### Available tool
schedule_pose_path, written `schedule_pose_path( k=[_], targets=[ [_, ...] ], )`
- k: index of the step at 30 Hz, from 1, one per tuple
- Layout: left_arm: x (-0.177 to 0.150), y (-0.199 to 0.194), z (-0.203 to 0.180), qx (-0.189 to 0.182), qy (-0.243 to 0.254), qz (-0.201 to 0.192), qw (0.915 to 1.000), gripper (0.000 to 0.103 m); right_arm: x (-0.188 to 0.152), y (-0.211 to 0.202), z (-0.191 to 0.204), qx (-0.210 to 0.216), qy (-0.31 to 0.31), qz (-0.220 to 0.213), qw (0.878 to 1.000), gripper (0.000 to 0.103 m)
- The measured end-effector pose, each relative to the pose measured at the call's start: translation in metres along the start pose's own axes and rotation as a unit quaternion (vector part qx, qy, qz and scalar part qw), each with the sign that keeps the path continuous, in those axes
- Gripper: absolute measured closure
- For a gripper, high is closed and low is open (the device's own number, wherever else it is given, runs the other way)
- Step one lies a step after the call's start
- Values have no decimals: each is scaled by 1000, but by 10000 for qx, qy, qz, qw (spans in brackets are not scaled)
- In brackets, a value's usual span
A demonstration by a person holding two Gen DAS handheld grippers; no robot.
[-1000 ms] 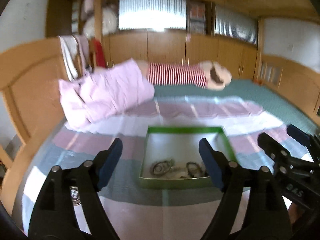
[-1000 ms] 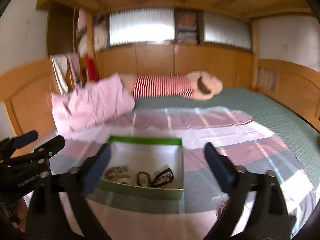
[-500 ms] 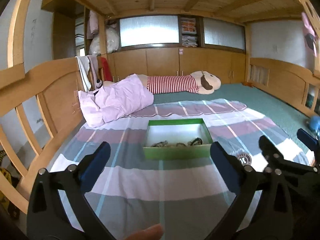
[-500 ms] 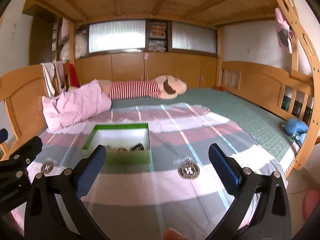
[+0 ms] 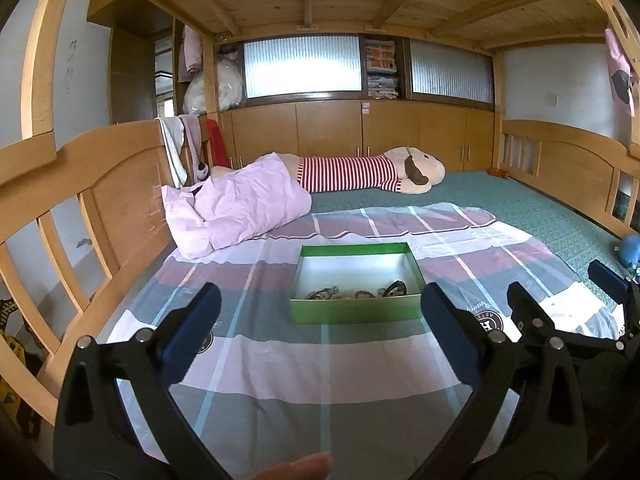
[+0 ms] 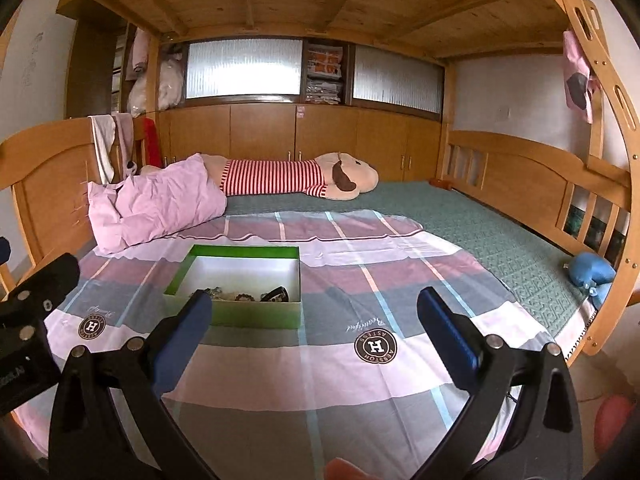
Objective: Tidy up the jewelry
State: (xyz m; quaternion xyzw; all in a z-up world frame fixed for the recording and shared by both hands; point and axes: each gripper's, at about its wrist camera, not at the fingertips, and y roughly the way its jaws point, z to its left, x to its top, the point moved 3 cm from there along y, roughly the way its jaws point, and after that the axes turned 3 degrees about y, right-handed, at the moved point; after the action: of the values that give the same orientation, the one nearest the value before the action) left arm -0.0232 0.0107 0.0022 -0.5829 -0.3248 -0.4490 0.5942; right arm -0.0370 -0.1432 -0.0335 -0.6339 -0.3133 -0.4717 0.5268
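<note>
A green open box [image 5: 352,312] with a white inside sits on the striped bed sheet [image 5: 280,364]. It also shows in the right wrist view [image 6: 256,314]. Several jewelry pieces [image 5: 352,293] lie along its near wall, also visible in the right wrist view [image 6: 244,295]. My left gripper [image 5: 320,328] is open and empty, held back from the box above the sheet. My right gripper [image 6: 314,330] is open and empty, to the right of the box and nearer than it.
A pink pillow [image 5: 236,208] and a striped plush toy [image 5: 360,172] lie at the far end of the bed. Wooden rails [image 5: 92,208] run along the left, and more rails [image 6: 560,184] along the right. A blue toy [image 6: 594,274] sits at the right edge.
Both grippers have pulled back and up from the box, so it looks smaller and farther. Both have stayed open and empty.
</note>
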Motion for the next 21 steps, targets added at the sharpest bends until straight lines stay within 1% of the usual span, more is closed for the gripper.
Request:
schedule_pose_path(
  k=[4, 21],
  targets=[
    [0, -1, 1, 0, 26, -30, 10000, 4, 0, -3, 2, -7, -70, -88, 9999, 3],
    [1, -3, 3, 6, 9, -55, 10000, 4, 2, -6, 1, -9, 11, -92, 10000, 3]
  ],
)
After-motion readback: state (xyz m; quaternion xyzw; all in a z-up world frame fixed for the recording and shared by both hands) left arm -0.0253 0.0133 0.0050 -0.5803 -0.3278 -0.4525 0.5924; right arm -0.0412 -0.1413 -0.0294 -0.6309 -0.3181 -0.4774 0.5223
